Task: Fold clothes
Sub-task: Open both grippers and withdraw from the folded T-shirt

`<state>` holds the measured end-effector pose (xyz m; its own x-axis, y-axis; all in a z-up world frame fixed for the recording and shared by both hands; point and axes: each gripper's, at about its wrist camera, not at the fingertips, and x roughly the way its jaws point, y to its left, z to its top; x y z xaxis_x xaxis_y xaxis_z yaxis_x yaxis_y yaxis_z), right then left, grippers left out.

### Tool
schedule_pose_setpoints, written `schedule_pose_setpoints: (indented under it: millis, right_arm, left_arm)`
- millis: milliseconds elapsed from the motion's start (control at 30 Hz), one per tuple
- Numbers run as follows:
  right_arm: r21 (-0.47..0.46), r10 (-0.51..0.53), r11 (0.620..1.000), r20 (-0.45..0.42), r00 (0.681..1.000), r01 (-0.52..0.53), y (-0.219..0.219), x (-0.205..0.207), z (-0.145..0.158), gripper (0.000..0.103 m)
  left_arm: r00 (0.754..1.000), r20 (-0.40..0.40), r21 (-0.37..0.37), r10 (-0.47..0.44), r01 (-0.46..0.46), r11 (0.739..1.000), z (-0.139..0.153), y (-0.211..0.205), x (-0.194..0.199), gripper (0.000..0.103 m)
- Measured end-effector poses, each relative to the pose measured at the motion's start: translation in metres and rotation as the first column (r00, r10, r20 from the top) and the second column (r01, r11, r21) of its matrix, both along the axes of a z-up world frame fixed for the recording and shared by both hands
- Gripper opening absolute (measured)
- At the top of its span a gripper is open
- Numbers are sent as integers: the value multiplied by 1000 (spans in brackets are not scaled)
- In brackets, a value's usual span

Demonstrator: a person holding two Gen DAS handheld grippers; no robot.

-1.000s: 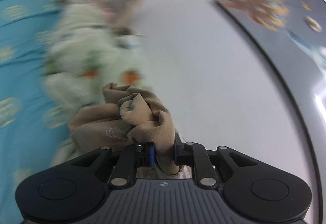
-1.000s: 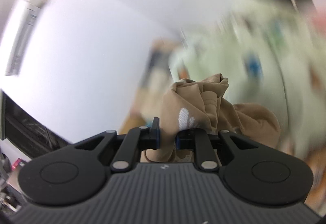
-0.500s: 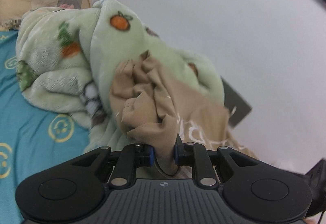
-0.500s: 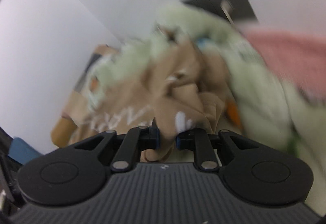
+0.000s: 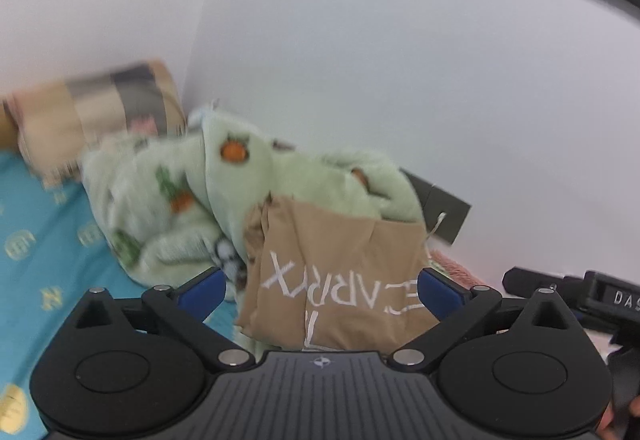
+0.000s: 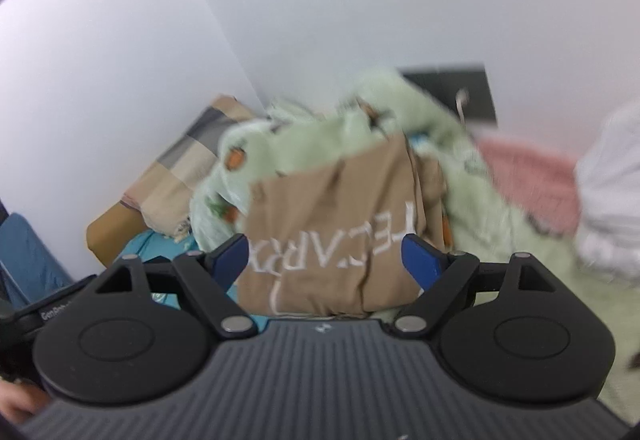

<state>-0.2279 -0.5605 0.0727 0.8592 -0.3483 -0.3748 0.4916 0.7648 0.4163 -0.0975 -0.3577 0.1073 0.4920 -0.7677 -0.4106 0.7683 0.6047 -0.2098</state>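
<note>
A tan garment with white lettering (image 5: 340, 276) lies spread against a pale green fleece blanket (image 5: 192, 195) on the bed. It also shows in the right wrist view (image 6: 336, 232). My left gripper (image 5: 320, 290) is open, its blue-tipped fingers (image 5: 202, 290) apart on either side of the garment, not gripping it. My right gripper (image 6: 326, 258) is open too, with its fingers (image 6: 422, 258) spread wide in front of the garment.
A turquoise bedsheet (image 5: 44, 264) covers the bed. A plaid pillow (image 5: 96, 111) lies by the white wall. A pink textile (image 6: 528, 175) and a white cloth (image 6: 612, 183) lie to the right. A dark panel (image 5: 440, 209) sits behind the blanket. The other gripper's body (image 5: 576, 296) shows at right.
Both grippers held bunched tan fabric earlier. Now both have opened and the garment lies released on the green blanket, lettering showing. Both grippers have drawn back slightly.
</note>
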Motion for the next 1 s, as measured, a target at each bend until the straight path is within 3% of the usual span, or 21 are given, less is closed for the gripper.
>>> schedule_pose_setpoints:
  millis: [133, 267, 533, 767, 1000]
  right_arm:
    - [-102, 0, 995, 23, 1000, 2, 39, -34, 25, 86]
    - [-165, 4, 986, 40, 999, 2, 76, -63, 33, 86]
    - [-244, 11, 970, 70, 998, 6, 136, -106, 34, 86]
    - [-293, 16, 956, 52, 999, 0, 157, -104, 16, 85]
    - [-284, 16, 959, 24, 1000, -9, 153, -90, -1, 85]
  left_arm:
    - [996, 81, -20, 26, -24, 1000, 28, 38, -42, 103]
    - [993, 112, -49, 46, -41, 998, 45, 80, -86, 103]
    - [981, 171, -88, 94, -80, 993, 46, 142, -150, 103]
    - [976, 198, -76, 91, -77, 994, 25, 149, -165, 103]
    - [972, 208, -69, 111, -99, 993, 15, 147, -159, 103]
